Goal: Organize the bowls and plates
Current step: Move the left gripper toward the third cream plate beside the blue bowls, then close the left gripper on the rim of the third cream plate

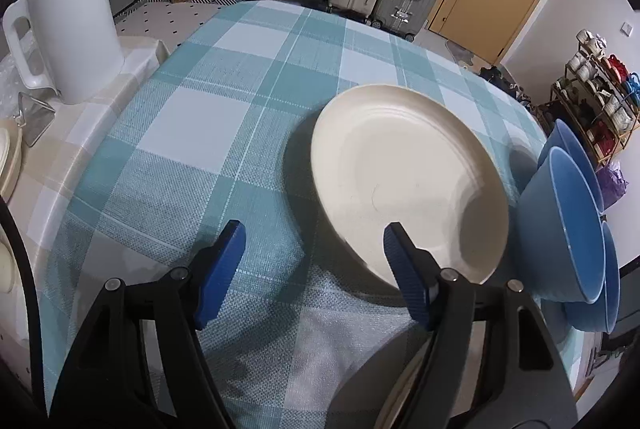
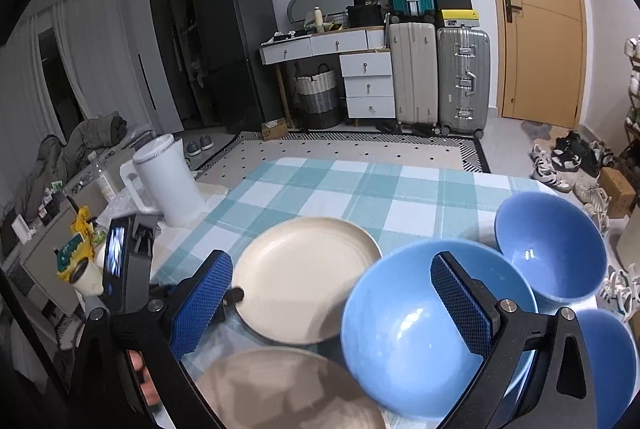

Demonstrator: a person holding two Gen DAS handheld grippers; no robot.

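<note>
Though plain, cream plate point(image 1: 404, 165) beside glossy blue bowls point(image 2: 432, 329).

Left tongs point(image 1: 314, 229) open w/ nothing held, cream plate point(image 1: 404, 181) just ahead, blue bowls point(image 1: 568, 221) at right.

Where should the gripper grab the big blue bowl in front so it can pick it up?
Probably by the rim. The nearest blue bowl sits upright and open, so one finger of the right gripper can go inside and one outside its thin wall, coming down from above on the near side, away from the cream plate.
</note>
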